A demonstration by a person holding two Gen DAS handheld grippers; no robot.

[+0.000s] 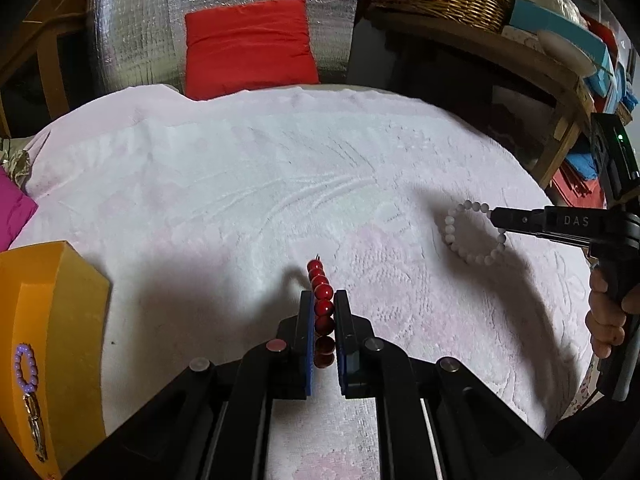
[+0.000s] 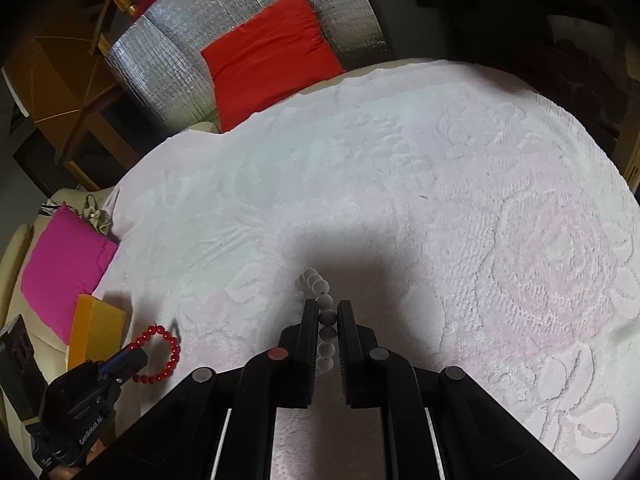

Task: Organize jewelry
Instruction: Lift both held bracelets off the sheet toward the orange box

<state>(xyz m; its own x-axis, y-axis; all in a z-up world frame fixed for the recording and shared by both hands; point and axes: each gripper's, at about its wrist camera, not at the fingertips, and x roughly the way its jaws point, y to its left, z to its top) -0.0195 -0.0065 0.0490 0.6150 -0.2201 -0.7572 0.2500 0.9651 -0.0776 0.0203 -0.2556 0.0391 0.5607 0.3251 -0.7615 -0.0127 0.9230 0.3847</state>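
Both your tools are clamped on bead bracelets above the pink-white cloth.

Left tool (image 1: 324, 300) pinches the red bracelet (image 1: 322, 304) edge-on between its pads, beads running forward past the tips. Right tool (image 2: 324, 308) grips the white bracelet (image 2: 320, 292) likewise. Orange box (image 1: 52, 320) sits left of your left tool, cut off by the frame; purple bracelet (image 1: 26, 368) inside, clasp item below it unclear.

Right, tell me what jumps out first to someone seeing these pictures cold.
The red bead bracelet pinched in the left tongs, vivid over the pale pink bedspread. At the right, the white bead bracelet is gripped by the right tongs. The orange box at the near left edge holds a purple bracelet, and a red cushion sits beyond.
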